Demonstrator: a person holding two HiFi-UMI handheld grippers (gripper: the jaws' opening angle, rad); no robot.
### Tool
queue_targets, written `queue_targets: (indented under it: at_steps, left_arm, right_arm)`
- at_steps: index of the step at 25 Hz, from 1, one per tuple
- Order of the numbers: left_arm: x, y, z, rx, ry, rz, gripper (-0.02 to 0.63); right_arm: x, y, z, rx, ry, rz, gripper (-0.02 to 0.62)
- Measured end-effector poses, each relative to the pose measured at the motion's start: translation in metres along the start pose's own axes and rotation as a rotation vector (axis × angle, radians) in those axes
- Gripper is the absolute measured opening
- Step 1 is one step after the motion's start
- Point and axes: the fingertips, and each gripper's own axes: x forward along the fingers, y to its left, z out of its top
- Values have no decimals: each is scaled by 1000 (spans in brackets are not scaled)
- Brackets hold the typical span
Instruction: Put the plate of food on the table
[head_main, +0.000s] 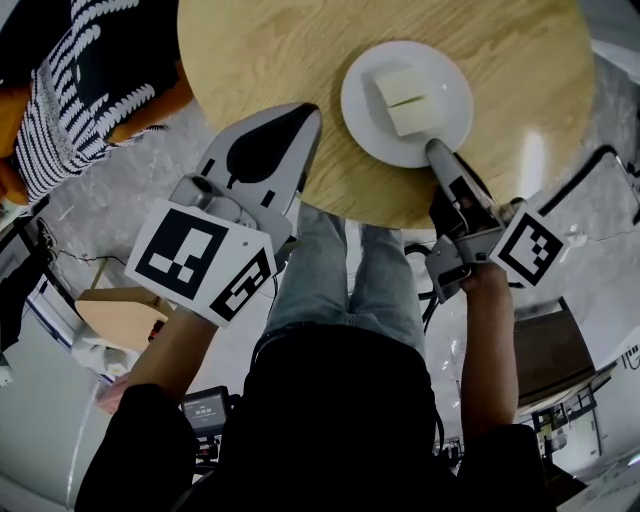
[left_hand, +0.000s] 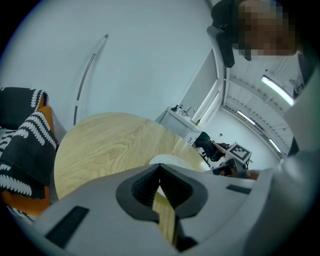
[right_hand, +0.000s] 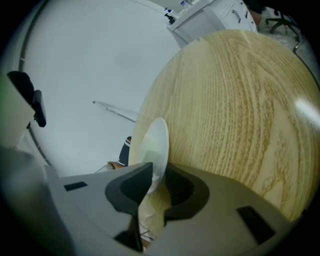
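The plate (head_main: 362, 108) is lying flat on the round wooden surface (head_main: 260, 50), close to the edge nearest the person holding the tools. A pale block of food (head_main: 405, 98), with a cut running across it, is sitting in the middle of it.

The right tongs (head_main: 437, 150) are reaching in from the near edge and angling downward, with their tip at the plate's rim. In the right gripper view the plate (right_hand: 158, 140) is showing edge-on, its rim standing between the two pads of the right tongs (right_hand: 156, 177). The jaws are standing a little apart. The rim is lying close against one pad while a strip of wood grain (right_hand: 240, 100) is showing through the gap at the other, so they are not clamping it.

The left tongs (head_main: 308, 118) are hovering over the edge of the surface, to the left of the plate and not touching it. In the left gripper view their pads (left_hand: 159, 171) are meeting at the tips with nothing caught between them, and part of the plate (left_hand: 161, 159) is peeking out just beyond.

Someone in a black-and-white patterned top (head_main: 70, 90) is sitting at the far left side of the surface.
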Motion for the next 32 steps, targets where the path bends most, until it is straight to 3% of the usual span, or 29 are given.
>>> queue_targets:
  at_steps: [6, 9, 19, 29, 32]
  left_arm:
    - [-4, -1, 1, 4, -3, -11, 8]
    - [-4, -1, 2, 5, -1, -15, 8]
    - [-9, -17, 13, 21, -13, -34, 8]
    - [-16, -21, 16, 21, -25, -10, 8]
    - [-18, -23, 21, 22, -37, -5, 8]
  right_arm:
    - [0, 10, -19, -139, 130, 43, 160]
    - [-1, 9, -25, -247, 200, 21, 196]
    - [-6, 0, -40, -565, 385, -100, 199]
    - [-5, -2, -42, -578, 419, -96, 196]
    - [-5, -3, -42, -628, 450, -109, 196]
